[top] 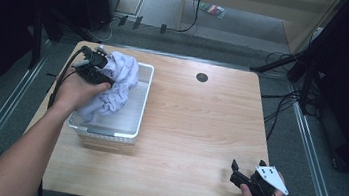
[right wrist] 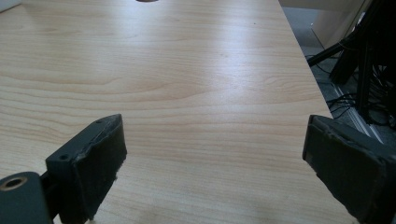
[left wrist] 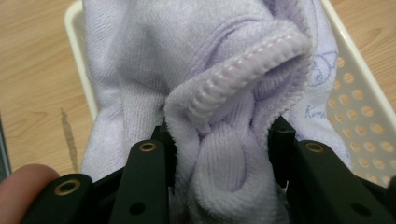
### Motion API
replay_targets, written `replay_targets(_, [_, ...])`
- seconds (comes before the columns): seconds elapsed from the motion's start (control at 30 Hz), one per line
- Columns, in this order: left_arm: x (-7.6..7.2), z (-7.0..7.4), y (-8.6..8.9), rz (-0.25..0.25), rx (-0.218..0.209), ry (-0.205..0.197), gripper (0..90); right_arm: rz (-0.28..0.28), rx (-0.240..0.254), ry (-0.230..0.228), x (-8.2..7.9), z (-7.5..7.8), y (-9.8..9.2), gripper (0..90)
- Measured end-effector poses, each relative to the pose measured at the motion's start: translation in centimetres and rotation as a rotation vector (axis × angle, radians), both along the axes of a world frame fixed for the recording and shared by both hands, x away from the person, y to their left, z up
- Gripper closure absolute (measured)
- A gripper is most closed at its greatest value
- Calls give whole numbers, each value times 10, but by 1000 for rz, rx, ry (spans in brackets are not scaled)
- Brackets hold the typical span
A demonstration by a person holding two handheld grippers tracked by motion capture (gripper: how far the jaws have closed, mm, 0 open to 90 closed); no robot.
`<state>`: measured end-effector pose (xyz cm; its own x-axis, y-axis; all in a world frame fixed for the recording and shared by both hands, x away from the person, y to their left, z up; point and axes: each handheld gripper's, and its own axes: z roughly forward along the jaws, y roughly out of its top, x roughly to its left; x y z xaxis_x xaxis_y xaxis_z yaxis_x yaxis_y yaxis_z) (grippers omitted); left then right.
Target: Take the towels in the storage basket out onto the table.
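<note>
We find the left gripper (top: 99, 68) at the far left corner of the table (top: 198, 131), its jaws clamped on a bunched fold of the lilac cloth (top: 116, 83); in the left gripper view the stitched hem of that cloth (left wrist: 243, 70) curls over just ahead of the jaws, and fabric fills the gap between them. From the grip outward, we note that the cloth lies mostly inside the white perforated basket (top: 131, 128), heaped toward its far end and trailing down toward the near left rim, so its long run follows the basket's own length, away from the person and back. The basket's right wall (left wrist: 359, 88) stands just beside the cloth. We judge that the coming move turns on this: the cloth hangs directly below and ahead of the left gripper, so it must come up and clear of the rim. The right gripper (top: 239, 178) rests at the near right edge with its jaws spread wide and holding nothing, well apart from the basket; the left is plainly the nearer.
</note>
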<state>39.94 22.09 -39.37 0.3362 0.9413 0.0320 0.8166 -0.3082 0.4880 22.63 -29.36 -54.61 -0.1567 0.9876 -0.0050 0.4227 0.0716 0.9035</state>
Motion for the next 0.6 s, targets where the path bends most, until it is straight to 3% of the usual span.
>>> replay_targets(0.2, [1,22,0,7,-19,-33,620,4,-1,-7,-1,0,0,51])
replay_targets(0.37, [-1,41,-6,-18,-18,-49,619,22,-4,-9,0,0,1,34])
replay_targets(0.6, [-2,53,-23,-54,-22,-67,615,23,-12,-19,-2,0,1,5])
